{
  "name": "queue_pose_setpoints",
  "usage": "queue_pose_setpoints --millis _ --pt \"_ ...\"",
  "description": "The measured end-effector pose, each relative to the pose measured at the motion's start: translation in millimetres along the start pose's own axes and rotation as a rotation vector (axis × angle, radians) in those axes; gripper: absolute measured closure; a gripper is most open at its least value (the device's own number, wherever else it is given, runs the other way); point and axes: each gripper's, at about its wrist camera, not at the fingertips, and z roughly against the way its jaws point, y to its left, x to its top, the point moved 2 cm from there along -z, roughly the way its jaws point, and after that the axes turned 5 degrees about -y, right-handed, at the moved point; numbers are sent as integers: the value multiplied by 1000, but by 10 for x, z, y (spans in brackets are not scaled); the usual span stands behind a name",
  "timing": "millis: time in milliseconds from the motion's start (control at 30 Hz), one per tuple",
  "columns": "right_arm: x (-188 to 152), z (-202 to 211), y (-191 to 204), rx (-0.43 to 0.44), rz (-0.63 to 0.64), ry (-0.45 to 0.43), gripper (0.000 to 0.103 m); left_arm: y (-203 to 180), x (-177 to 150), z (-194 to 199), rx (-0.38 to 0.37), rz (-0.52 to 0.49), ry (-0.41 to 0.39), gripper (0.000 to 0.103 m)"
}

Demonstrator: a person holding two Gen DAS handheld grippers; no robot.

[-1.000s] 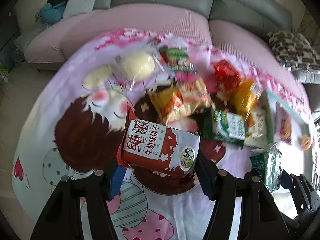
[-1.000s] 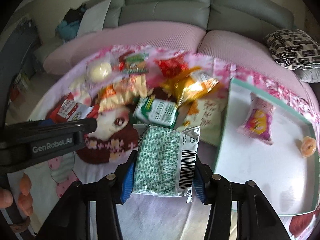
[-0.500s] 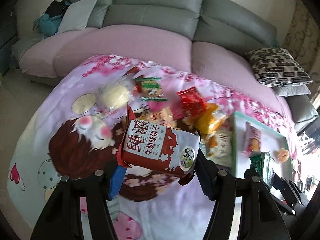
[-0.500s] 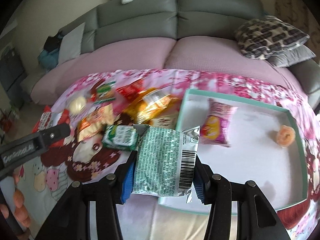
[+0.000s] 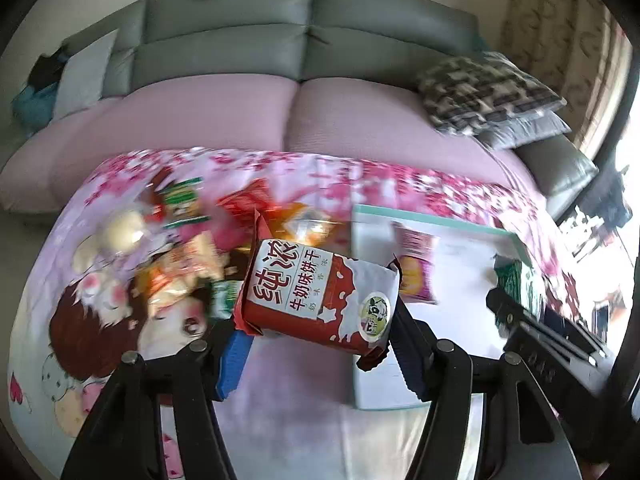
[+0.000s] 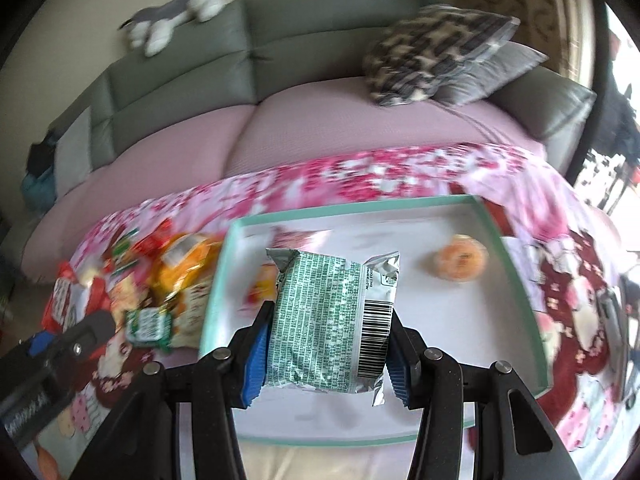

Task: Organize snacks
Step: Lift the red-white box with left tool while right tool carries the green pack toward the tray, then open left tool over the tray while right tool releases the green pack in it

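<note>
My left gripper (image 5: 320, 356) is shut on a red and white biscuit packet (image 5: 316, 292), held above the cloth beside the left wall of the white tray (image 5: 440, 222). My right gripper (image 6: 326, 360) is shut on a green and silver snack packet (image 6: 332, 320), held over the near part of the tray (image 6: 516, 280). In the tray lie a pink and yellow packet (image 5: 414, 268) and an orange jelly cup (image 6: 460, 258). Several loose snacks (image 5: 180, 264) lie in a pile left of the tray. The right gripper's packet also shows in the left wrist view (image 5: 516, 288).
The cartoon-print pink cloth (image 5: 100, 312) covers the table. A grey and pink sofa (image 5: 280, 120) runs behind, with patterned cushions (image 6: 436, 52) and a plush toy (image 6: 180, 8) on its back.
Both grippers have moved right with their packets. The right one now hangs over the tray; the left one has come up to the tray's left wall.
</note>
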Motion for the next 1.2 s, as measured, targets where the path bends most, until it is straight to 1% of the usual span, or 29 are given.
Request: queue_pose_setpoints --millis 133,267,367,433,467,567,800,867,933,967,1100,1200 --pt "34 17 -346 -63 -66 -2 50 -314 -13 -67 -37 -66 11 38" --pt "29 24 -674 -109 -131 4 50 -624 -75 -203 -66 -130 46 38" --pt "6 -3 -857 -148 -156 21 49 -788 -153 -335 -117 -143 87 38" --pt "-43 -72 -938 -179 -155 53 49 -840 -206 -430 -144 -140 119 38" --pt "-62 -120 -978 -183 -158 69 49 -872 -242 -500 -136 -149 138 38" --pt "-114 -215 -1040 -174 -173 102 50 -935 -306 -610 -105 -175 152 38" --pt "-148 -312 -1001 -150 -171 131 49 -993 -357 -739 -99 -197 174 37" --pt "-144 -312 -992 -144 -175 133 49 -995 -365 -745 -101 -195 179 35" --pt "-149 -315 -992 -141 -176 135 49 -989 -353 -733 -103 -192 169 28" --pt "-152 -315 -992 -141 -177 136 49 -992 -345 -729 -100 -194 162 27" --pt "-147 -325 -983 -132 -179 140 49 -1002 -330 -668 -82 -218 129 25" --pt "-138 -309 -985 -134 -178 136 48 -988 -308 -633 -79 -221 108 15"
